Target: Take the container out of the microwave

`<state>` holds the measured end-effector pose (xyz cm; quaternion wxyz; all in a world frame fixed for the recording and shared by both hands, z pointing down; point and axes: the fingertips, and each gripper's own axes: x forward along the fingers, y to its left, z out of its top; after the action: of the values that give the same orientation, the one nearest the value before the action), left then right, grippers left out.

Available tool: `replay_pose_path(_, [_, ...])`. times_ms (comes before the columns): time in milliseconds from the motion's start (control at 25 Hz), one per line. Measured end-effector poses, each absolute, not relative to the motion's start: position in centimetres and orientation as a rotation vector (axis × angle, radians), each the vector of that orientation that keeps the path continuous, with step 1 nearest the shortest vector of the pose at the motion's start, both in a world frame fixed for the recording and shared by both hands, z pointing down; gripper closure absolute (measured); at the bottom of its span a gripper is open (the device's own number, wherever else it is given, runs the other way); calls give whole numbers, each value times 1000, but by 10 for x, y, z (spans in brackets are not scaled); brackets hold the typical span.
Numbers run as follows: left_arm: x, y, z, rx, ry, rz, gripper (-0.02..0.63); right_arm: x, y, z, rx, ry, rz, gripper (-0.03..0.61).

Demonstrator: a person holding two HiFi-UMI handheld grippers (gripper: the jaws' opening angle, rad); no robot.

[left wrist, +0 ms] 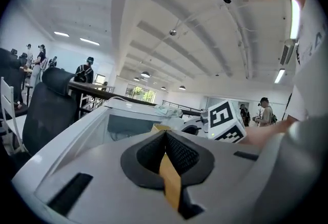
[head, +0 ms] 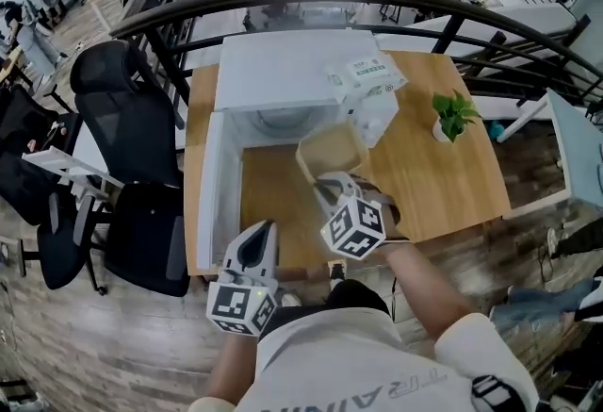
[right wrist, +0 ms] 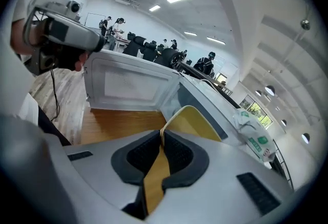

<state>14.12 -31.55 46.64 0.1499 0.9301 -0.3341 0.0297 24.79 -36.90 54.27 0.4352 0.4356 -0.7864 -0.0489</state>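
The white microwave (head: 283,71) stands on the wooden table (head: 443,184) with its door (head: 212,189) swung open to the left. A translucent beige container (head: 332,153) hangs just in front of the microwave's opening, tilted, above the table. My right gripper (head: 325,186) is shut on its near rim; in the right gripper view the yellowish container wall (right wrist: 197,123) runs out from between the closed pads. My left gripper (head: 256,236) is at the table's front edge, shut, with nothing in it. In the left gripper view its jaws (left wrist: 165,138) point toward the microwave (left wrist: 128,120).
A green and white tissue pack (head: 366,75) lies on the microwave's top right corner. A small potted plant (head: 452,115) stands on the table's right side. Black office chairs (head: 132,118) are left of the table, and a dark railing (head: 377,0) curves behind it.
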Motion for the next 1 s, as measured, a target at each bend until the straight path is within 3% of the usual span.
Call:
replay_pose_path(520, [174, -289, 466, 2771, -775, 142, 581, 291, -264, 526, 1191, -1811, -35, 535])
replay_pose_path(1000, [173, -281, 466, 2784, -729, 146, 581, 295, -241, 529, 1232, -1768, 5, 538])
